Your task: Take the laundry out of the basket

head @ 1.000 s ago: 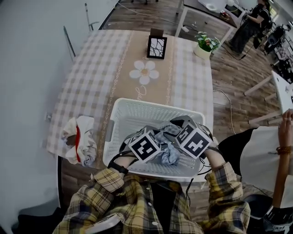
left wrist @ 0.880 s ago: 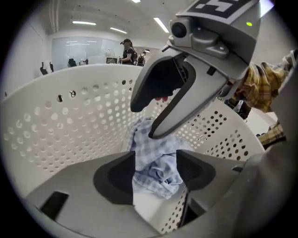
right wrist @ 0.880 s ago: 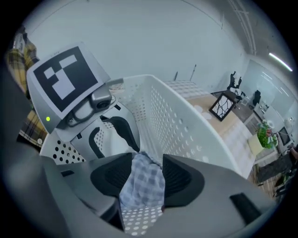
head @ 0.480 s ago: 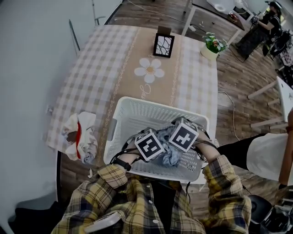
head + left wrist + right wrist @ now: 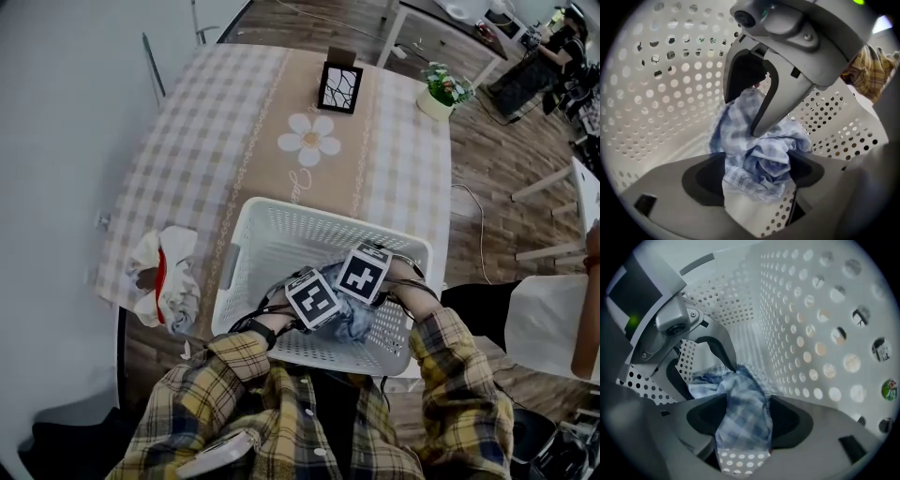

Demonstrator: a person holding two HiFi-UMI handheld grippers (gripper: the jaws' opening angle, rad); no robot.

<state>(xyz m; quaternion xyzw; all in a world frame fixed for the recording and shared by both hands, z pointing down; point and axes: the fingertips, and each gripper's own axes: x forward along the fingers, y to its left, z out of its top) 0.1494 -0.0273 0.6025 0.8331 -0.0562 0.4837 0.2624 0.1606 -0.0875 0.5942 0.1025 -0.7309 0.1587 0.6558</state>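
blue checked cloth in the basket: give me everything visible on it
The cloth is thin, soft-looking fabric in a pale blue and white check, with a stitched hem showing. It lies crumpled in a loose heap on the floor of the white perforated basket, at the end nearest the person and close to a wall. Folds sit between the jaws of the left tongs and of the right tongs. Both pairs of jaws have just been opening and stand apart, not clamped.

No legible text anywhere. Script (image 5: 296, 184) under daisy on counter (image 5: 206, 141) runner: too small to read. Printed tag (image 5: 739, 177) on blue checked cloth (image 5: 759, 150): lines blurred. Marker cubes (image 5: 312, 298): black-white square codes only, no characters.
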